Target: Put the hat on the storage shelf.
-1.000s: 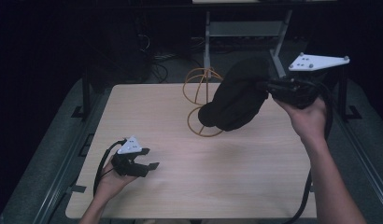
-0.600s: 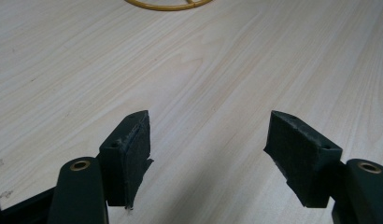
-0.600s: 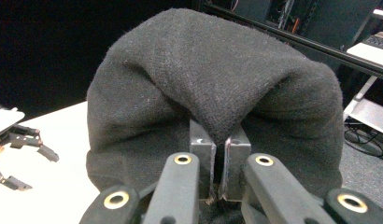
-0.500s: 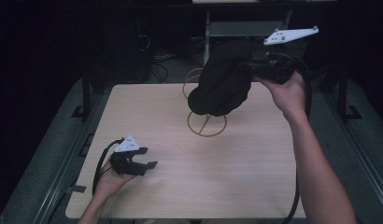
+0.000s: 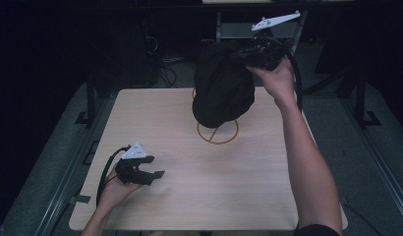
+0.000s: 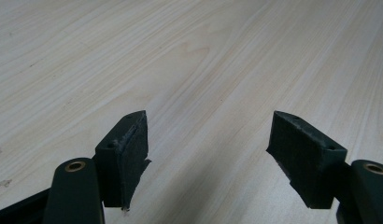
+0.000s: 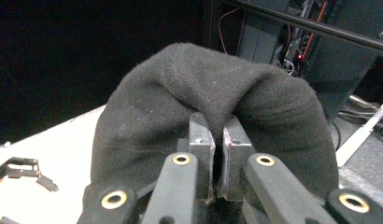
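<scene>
1. Since a second ago my right gripper [image 7: 216, 154] has carried the black beanie [image 5: 221, 91] further back, above the wire stand [image 5: 217, 132]; its jaws pinch a fold of knit.
2. That thin fold could slip, dropping the beanie beside the stand.
3. My right arm reaches far forward, raised; my left gripper [image 5: 149, 170] rests low on the table [image 5: 239, 187], jaws apart, holding nothing.

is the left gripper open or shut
Open. In the left gripper view the left gripper has its jaws wide apart with bare table between them; it holds nothing.
</scene>
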A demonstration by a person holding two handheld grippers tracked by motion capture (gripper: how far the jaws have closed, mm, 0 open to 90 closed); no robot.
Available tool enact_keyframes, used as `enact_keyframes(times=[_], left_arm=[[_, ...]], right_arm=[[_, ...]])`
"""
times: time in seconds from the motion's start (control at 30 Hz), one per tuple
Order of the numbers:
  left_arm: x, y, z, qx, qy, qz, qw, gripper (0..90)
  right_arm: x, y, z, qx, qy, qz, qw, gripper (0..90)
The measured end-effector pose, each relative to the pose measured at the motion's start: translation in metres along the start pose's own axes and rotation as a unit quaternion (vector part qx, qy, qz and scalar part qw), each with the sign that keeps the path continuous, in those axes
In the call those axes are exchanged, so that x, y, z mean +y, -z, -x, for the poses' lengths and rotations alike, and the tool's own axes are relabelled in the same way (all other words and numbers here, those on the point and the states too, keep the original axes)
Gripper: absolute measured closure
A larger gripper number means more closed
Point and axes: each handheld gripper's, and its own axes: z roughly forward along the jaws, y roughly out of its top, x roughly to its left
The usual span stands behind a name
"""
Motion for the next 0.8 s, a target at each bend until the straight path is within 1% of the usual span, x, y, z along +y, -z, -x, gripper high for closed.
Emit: enact_keyframes(times=[0.07,0.1,0.13,0.17,0.23,0.27,0.3,0.33,0.57,0.67,0.7,0.73,0.8], left_arm=[[0.0,0.001,0.0,0.0,0.001,0.003,1.0,27.9],[0.0,0.001,0.0,0.0,0.001,0.003,1.0,27.9],[0.0,0.001,-0.001,0.0,0.005,0.005,1.0,27.9],[0.0,0.001,-0.001,0.0,0.005,0.005,1.0,27.9],[0.0,0.003,-0.002,-0.001,0.005,0.004,1.0,27.9],[0.0,0.003,-0.003,-0.003,0.009,0.011,0.9999,27.9],[0.0,0.003,-0.003,-0.003,0.009,0.011,0.9999,27.9],[0.0,0.004,-0.003,-0.006,0.012,0.012,0.9998,27.9],[0.0,0.005,-0.002,-0.007,0.012,0.017,0.9998,27.9],[0.001,0.005,-0.001,-0.009,0.014,0.021,0.9996,27.9],[0.001,0.005,-0.001,-0.009,0.014,0.021,0.9996,27.9],[0.001,0.005,-0.001,-0.01,0.016,0.023,0.9996,27.9],[0.001,0.005,-0.001,-0.01,0.016,0.023,0.9996,27.9]], right_arm=[[0.0,-0.008,0.002,0.006,-0.006,0.001,1.0,85.4],[0.0,-0.008,0.002,0.006,-0.006,0.001,1.0,85.4],[0.0,-0.016,0.003,0.01,-0.011,0.004,0.9999,85.5],[0.0,-0.016,0.003,0.01,-0.011,0.004,0.9999,85.5],[0.001,-0.023,0.004,0.013,-0.013,0.003,0.9998,85.5],[0.001,-0.029,0.005,0.015,-0.019,0.004,0.9997,85.5],[0.001,-0.032,0.006,0.016,-0.02,0.005,0.9997,85.6],[0.001,-0.034,0.006,0.017,-0.023,0.005,0.9996,85.6],[0.002,-0.044,0.01,0.018,-0.032,0.007,0.9993,85.6],[0.001,-0.051,0.013,0.018,-0.038,0.002,0.9991,85.6],[0.001,-0.051,0.013,0.018,-0.038,0.002,0.9991,85.6],[0.0,-0.055,0.014,0.019,-0.043,0.0,0.9989,85.5],[0.001,-0.056,0.014,0.018,-0.044,-0.001,0.9989,85.5]])
